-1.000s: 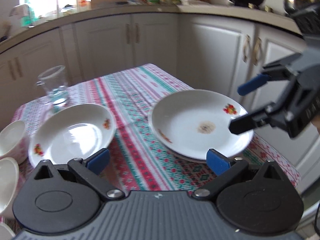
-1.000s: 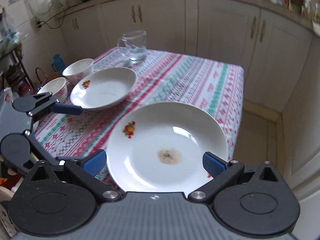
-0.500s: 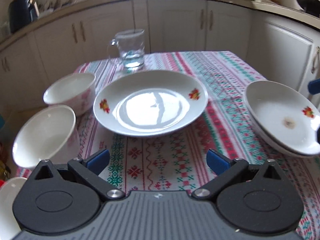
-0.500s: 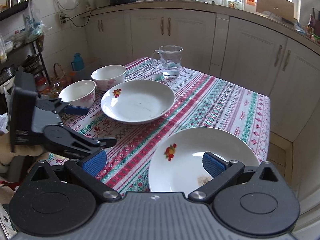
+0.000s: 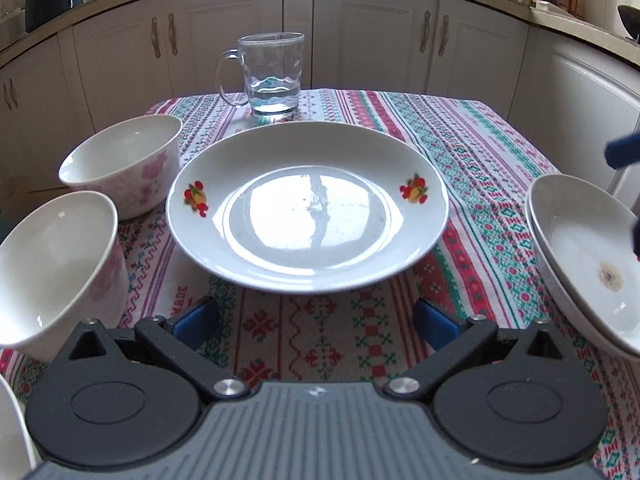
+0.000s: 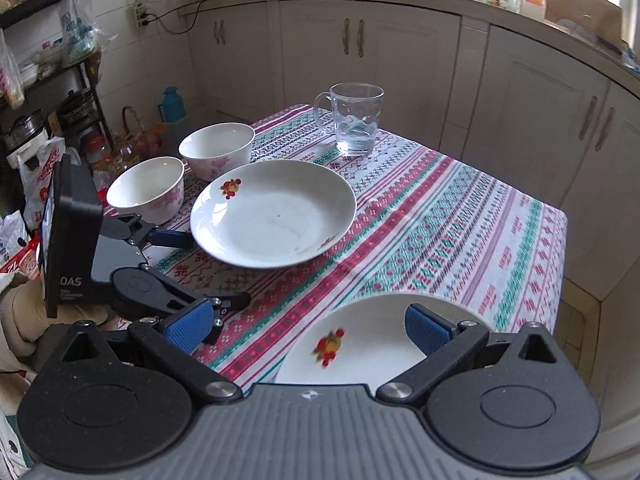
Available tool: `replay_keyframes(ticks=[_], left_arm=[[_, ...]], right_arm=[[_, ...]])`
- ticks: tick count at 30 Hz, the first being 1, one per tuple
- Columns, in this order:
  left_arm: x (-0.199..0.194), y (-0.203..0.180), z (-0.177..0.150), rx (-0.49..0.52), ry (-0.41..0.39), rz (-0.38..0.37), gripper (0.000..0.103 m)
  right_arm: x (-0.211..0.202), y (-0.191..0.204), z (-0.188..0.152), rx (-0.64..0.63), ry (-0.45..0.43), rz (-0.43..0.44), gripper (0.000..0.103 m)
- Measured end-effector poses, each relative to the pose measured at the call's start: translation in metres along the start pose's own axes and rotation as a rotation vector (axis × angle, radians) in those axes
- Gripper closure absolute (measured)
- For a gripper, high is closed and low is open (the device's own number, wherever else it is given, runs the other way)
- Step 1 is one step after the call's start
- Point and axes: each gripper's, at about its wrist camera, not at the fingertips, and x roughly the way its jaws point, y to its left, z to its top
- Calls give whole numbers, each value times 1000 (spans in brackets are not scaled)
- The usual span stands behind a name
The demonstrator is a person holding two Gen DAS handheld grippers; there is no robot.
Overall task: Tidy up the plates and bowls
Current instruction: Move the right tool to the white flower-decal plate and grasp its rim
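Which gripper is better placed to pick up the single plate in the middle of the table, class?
Left. The left gripper is open and faces the middle plate squarely, just short of its near rim. The right gripper hangs over the stacked plates.

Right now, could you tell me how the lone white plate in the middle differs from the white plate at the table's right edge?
The lone white fruit-print plate looks clean; the right-edge white plate has a brown stain. The middle one lies directly on the striped tablecloth; the stained one seems stacked on another plate. Both carry fruit motifs.
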Motion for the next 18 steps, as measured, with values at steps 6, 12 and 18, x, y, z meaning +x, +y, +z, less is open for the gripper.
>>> replay_keyframes(ticks=[6, 12, 18], left_arm=[[8, 2, 5, -6, -22, 3, 0], [10, 1, 6, -26, -36, 22, 0], [13, 3, 9, -23, -41, 20, 0]], right_arm=[[26, -13, 27, -66, 42, 50, 0], [53, -22, 56, -136, 82, 98, 0], [91, -30, 85, -183, 119, 170, 0]])
